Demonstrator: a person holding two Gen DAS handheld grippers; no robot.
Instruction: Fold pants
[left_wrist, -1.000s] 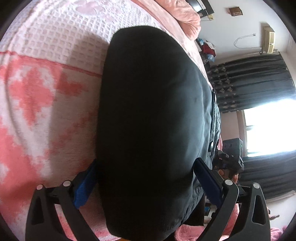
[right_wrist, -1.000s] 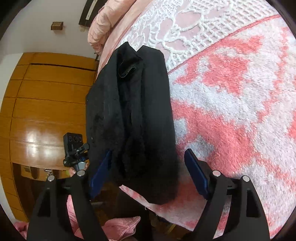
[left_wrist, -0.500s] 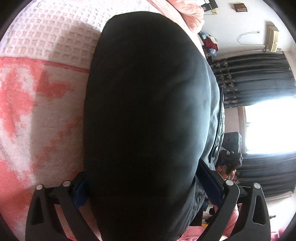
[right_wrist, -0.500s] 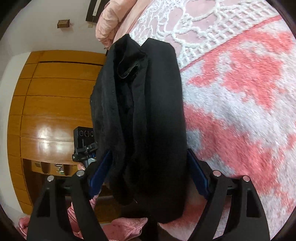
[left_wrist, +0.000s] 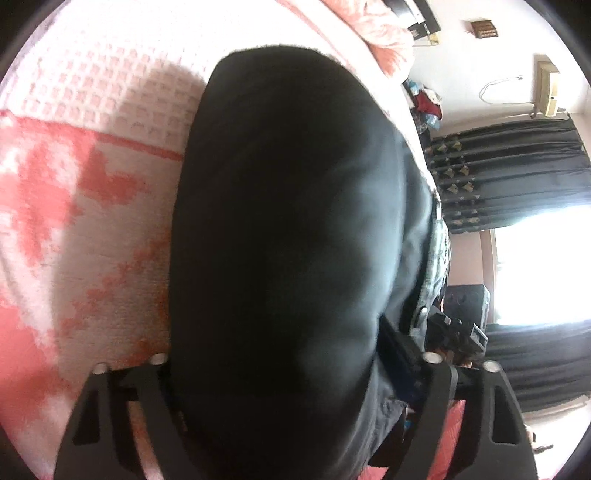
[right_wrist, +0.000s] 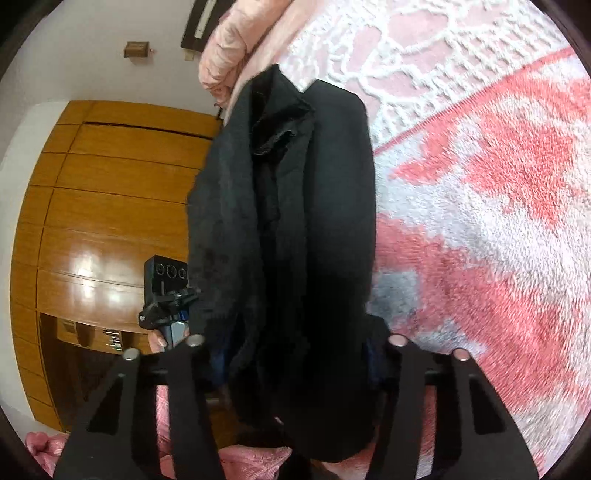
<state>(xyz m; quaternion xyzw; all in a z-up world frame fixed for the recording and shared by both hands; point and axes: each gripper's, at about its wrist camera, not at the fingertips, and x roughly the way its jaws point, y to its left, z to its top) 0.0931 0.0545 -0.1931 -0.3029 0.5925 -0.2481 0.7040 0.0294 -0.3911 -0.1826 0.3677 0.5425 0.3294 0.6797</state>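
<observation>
The black pants (left_wrist: 288, 236) lie folded lengthwise on the pink and white bed blanket (left_wrist: 74, 206). In the left wrist view they fill the middle and cover the space between my left gripper's (left_wrist: 280, 365) fingers, which stand wide on either side of the near end. In the right wrist view the pants (right_wrist: 295, 236) run away from me as a narrow dark stack, with a folded cuff or waistband at the far end. My right gripper (right_wrist: 295, 343) straddles their near end, jaws wide; the blue pads are mostly hidden by cloth.
A pink pillow (right_wrist: 229, 55) lies at the bed's far end. A wooden wardrobe (right_wrist: 103, 206) stands beside the bed in the right view. Dark curtains (left_wrist: 509, 173) and a bright window (left_wrist: 546, 266) show in the left view. Each gripper shows in the other's view.
Both grippers have moved forward over the pants, so the cloth now fills the gap between the fingers and hides most of the blue pads. The jaws look slightly narrower.
</observation>
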